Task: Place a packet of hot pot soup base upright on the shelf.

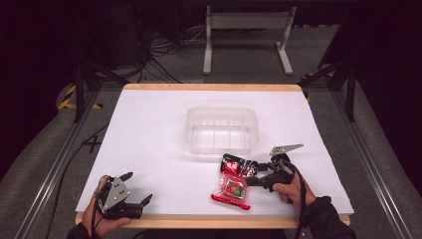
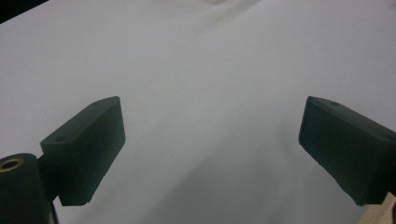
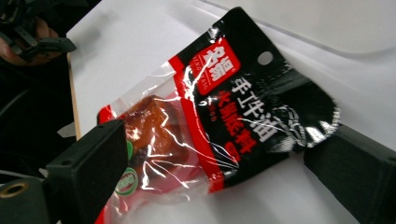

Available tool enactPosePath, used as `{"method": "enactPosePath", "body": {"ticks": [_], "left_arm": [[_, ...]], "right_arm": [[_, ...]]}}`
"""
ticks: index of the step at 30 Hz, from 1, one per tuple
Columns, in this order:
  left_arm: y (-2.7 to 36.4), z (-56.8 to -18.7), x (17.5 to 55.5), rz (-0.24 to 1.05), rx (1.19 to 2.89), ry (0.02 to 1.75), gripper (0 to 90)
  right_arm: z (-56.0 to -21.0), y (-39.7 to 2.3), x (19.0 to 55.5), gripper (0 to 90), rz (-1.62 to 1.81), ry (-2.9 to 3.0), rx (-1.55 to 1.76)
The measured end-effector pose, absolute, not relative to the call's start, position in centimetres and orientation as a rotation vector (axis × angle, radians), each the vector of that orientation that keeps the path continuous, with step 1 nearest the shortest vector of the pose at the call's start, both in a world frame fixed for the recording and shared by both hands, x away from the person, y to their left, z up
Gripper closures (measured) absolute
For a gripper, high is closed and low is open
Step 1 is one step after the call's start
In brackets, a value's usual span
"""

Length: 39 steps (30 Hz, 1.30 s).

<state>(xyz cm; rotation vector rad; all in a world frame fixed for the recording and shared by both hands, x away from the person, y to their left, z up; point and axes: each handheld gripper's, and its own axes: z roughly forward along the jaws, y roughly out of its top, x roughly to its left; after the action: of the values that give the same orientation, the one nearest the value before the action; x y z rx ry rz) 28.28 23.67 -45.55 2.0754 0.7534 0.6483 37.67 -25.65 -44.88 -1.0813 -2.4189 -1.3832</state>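
Note:
A snack packet (image 1: 234, 181) with a black and red top and a clear lower part lies flat on the white table (image 1: 149, 129), near its front edge right of centre. My right gripper (image 1: 258, 175) is at the packet's right edge. In the right gripper view the packet (image 3: 224, 102) lies between the two wide-apart black jaws, and the gripper (image 3: 219, 182) is open. My left gripper (image 1: 137, 188) rests at the front left corner of the table, open, with nothing between its fingers (image 2: 88, 149), only bare white surface.
A clear plastic tub (image 1: 221, 129) stands empty in the middle of the table, just behind the packet. The table's wooden edge (image 1: 209, 220) runs along the front. The other hand and its gripper (image 3: 32, 32) appear far off in the right gripper view.

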Motion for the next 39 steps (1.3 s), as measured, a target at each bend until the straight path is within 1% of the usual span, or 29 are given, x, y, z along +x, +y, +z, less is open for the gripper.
{"method": "enactPosePath", "body": {"ticks": [3,10,14,16,17,19,23,24,25,27,28,31,39], "left_arm": [[23.7,-45.5,28.3,0.652,2.081,0.750,8.0],[23.6,-45.6,28.3,0.651,2.089,0.742,8.2],[23.6,-45.6,28.3,0.650,2.092,0.747,8.6],[23.5,-45.6,28.4,0.653,2.094,0.743,8.8],[23.5,-45.6,28.4,0.653,2.094,0.743,8.8],[23.5,-45.6,28.4,0.659,2.100,0.743,9.0],[23.5,-45.6,28.4,0.663,2.102,0.744,9.3],[23.5,-45.6,28.4,0.663,2.102,0.744,9.3],[23.5,-45.6,28.4,0.665,2.102,0.746,9.3],[23.5,-45.6,28.4,0.668,2.105,0.747,9.7],[23.5,-45.7,28.4,0.667,2.108,0.748,9.8],[23.5,-45.6,28.4,0.670,2.109,0.746,9.9],[23.5,-45.7,28.4,0.665,2.108,0.750,9.9]], "right_arm": [[-44.9,-25.2,37.9,8.8,-1.381,-2.402,-1.075],[-45.2,-24.1,39.0,9.1,-1.422,-2.303,-1.128],[-45.1,-23.1,39.2,9.2,-1.402,-2.347,-1.119],[-44.9,-22.6,39.2,12.2,-1.382,-2.404,-1.117],[-44.9,-22.6,39.2,12.2,-1.382,-2.404,-1.117],[-44.7,-21.8,38.9,18.0,-1.342,-2.507,-1.096],[-44.5,-21.1,38.4,37.4,-1.317,-2.614,-1.074],[-44.5,-21.1,38.4,37.4,-1.317,-2.614,-1.074],[-44.5,-21.1,38.3,41.3,-1.314,-2.636,-1.071],[-44.5,-21.1,38.3,52.5,-1.319,-2.628,-1.067],[-44.5,-21.2,38.3,55.2,-1.323,-2.624,-1.065],[-44.4,-21.4,38.3,67.3,-1.358,-2.601,-1.045],[-44.0,-21.7,38.1,87.8,-1.404,-2.549,-0.934]]}}
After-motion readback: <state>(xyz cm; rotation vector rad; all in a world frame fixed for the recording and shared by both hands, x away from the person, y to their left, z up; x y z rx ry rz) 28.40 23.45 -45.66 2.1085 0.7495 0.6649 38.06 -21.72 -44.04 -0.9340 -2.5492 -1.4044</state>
